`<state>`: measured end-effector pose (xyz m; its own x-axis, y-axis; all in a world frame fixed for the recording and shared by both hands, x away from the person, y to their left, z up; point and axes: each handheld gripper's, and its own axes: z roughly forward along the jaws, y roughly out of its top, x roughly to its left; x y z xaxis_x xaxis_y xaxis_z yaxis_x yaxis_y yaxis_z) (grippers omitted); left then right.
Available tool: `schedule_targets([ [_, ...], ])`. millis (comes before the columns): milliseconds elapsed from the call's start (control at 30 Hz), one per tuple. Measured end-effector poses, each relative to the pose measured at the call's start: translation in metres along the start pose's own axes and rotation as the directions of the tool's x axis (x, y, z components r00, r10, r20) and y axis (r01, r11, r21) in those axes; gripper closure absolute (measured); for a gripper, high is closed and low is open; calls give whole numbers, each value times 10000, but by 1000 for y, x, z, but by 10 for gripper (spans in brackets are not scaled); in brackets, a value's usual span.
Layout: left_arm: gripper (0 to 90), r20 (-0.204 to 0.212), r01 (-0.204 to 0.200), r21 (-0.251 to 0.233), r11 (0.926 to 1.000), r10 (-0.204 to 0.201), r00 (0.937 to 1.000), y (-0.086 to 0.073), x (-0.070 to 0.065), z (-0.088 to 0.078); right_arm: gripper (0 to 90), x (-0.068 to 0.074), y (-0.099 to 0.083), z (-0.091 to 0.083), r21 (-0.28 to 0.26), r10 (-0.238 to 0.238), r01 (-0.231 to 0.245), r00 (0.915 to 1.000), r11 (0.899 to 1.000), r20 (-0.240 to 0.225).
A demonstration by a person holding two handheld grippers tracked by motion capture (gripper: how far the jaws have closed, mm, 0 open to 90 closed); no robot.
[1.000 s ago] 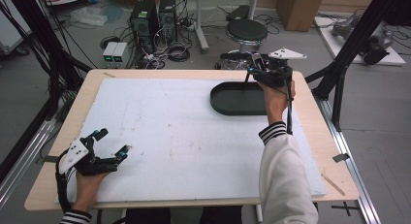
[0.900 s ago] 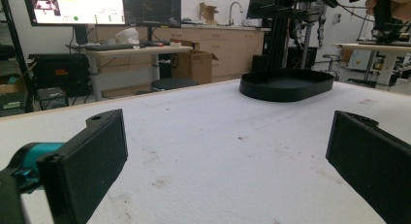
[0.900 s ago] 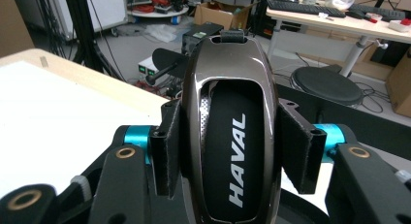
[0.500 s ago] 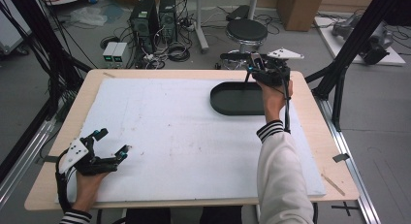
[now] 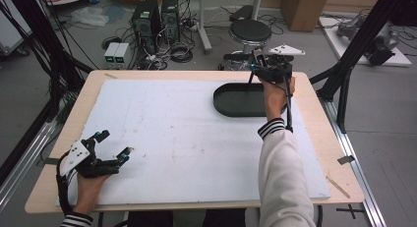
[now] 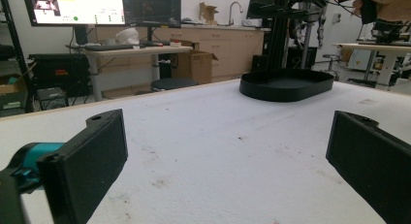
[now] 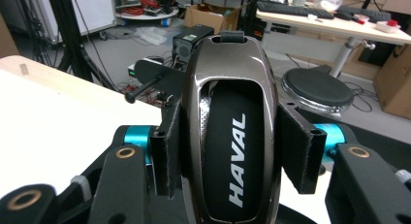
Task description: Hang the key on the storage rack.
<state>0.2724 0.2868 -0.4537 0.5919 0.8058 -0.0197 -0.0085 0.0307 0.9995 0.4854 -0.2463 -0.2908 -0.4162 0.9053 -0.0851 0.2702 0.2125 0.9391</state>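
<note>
My right gripper (image 7: 231, 153) is shut on a glossy dark key fob (image 7: 232, 132) marked HAVAL, with a pad (image 7: 165, 151) pressing on each side of it. In the high view the right gripper (image 5: 259, 65) hangs above the far rim of an oval black tray (image 5: 235, 101) at the table's far right, a hand and striped cuff behind it. The left gripper (image 5: 114, 144) rests near the front left corner, open, with nothing between its fingers (image 6: 92, 156). From the left gripper view the tray (image 6: 286, 86) stands far ahead on the white mat.
A white foam mat (image 5: 187, 133) covers most of the wooden table (image 5: 324, 138). Beyond the far edge stand a black stool (image 5: 251, 30) and computer towers (image 5: 157, 15) among cables. Black frame struts (image 5: 344, 84) rise at the right.
</note>
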Motion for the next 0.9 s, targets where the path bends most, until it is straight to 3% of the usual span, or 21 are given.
schedule_targets([
  [400, 17, 14, 12, 15, 10000, -12, 10000, 0, 0, 0, 480, -10, -5, -3, 377, 136, -143, 9997, 9992, 211],
  [633, 17, 43, -33, 3, 10000, 33, 10000, 0, 0, 0, 479, -14, -17, -3, 576, 430, -444, 9987, 9974, 256],
  [900, 17, 37, -30, -6, 10000, 30, 10000, 0, 0, 0, 480, -15, -26, -6, 843, 423, -438, 9989, 9955, 200],
])
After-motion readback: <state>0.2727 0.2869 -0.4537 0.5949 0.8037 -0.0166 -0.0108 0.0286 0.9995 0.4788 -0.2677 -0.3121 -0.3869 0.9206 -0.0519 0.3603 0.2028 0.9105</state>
